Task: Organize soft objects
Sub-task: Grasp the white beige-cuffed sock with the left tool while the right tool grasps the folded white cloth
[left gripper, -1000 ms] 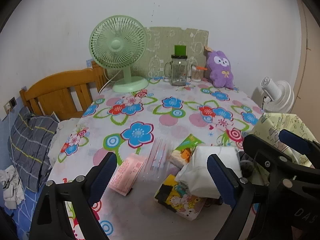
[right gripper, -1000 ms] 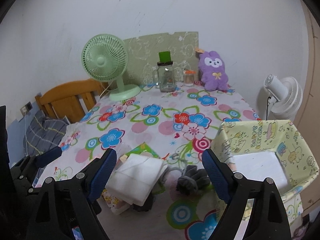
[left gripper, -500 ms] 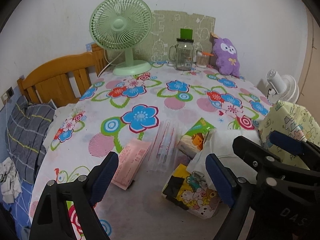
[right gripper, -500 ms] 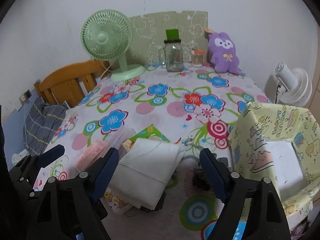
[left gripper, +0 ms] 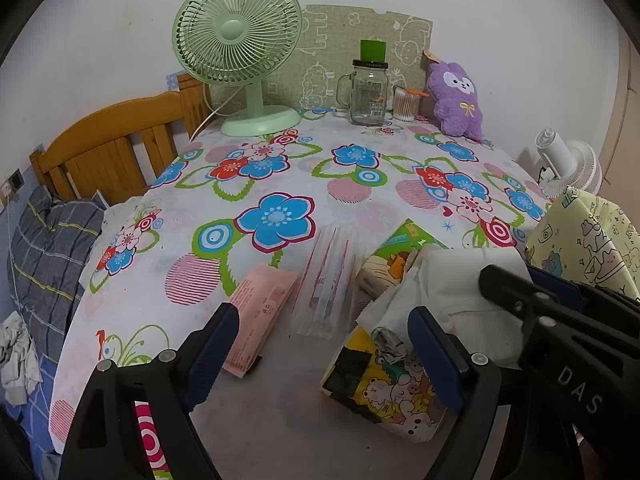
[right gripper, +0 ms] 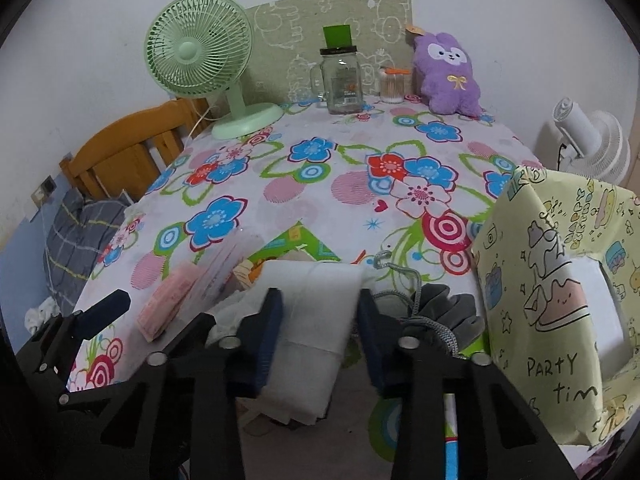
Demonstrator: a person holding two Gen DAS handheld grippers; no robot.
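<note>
Right gripper (right gripper: 320,320): jaws closing on the white folded cloth (right gripper: 316,300), one pad at each long side; whether the pads press yet I cannot tell. Left gripper (left gripper: 320,344): jaws wide, nothing between them, hanging above bare tablecloth near a pink packet (left gripper: 260,312) and a clear sleeve (left gripper: 328,280).

Location: the cloth lies at the near edge of the table (right gripper: 340,160), on top of a cartoon-print pack (left gripper: 384,384) and partly over a green-printed pack (right gripper: 296,240). A grey glove (right gripper: 444,312) with a cord sits just beside it on the right; the yellow fabric bin (right gripper: 552,280) stands further right.

Orientation: the cloth's long axis runs away from the right camera, roughly along the fingers; short edge faces the far wall.

Risks (judgement):
- Grip takes only the upper layers, so the fold opens and the lower layers trail on lifting.
- Right pad sits close to the glove cord; it could snag and drag the glove along.
- The pack underneath may shift or slide off the table edge when the cloth lifts.
</note>
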